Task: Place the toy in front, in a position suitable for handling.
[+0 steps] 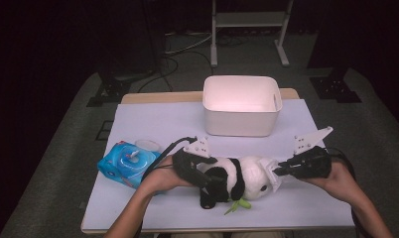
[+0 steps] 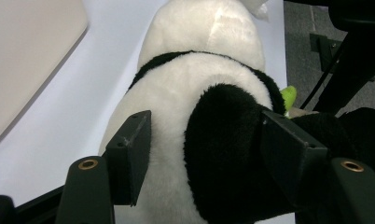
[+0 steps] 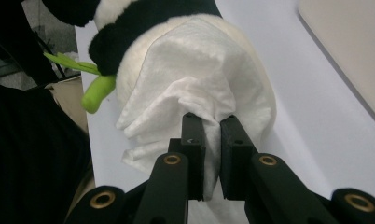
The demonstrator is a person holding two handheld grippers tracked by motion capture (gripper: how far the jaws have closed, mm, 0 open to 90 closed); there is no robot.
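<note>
Left of the white plastic bin (image 1: 241, 106), the left gripper (image 1: 203, 177) clamps the black-and-white plush panda (image 1: 237, 179) steady; the right gripper (image 1: 278, 171), pinching a white wet wipe (image 3: 195, 79), should rub gently across the panda's head.

Open worktop (image 1: 163, 124) left of the white bin (image 1: 241, 105) and along the far edge: clear passage there. Bin blocks far centre. Blue wipes pack (image 1: 125, 164) with a small lid just behind it blocks the left edge, near the left gripper (image 1: 203, 181). Plush panda (image 1: 234, 181) fills front centre between both grippers; right gripper (image 1: 276, 171) sits at its head. Front strip by the panda's green leaf is narrow. Right front corner free.
</note>
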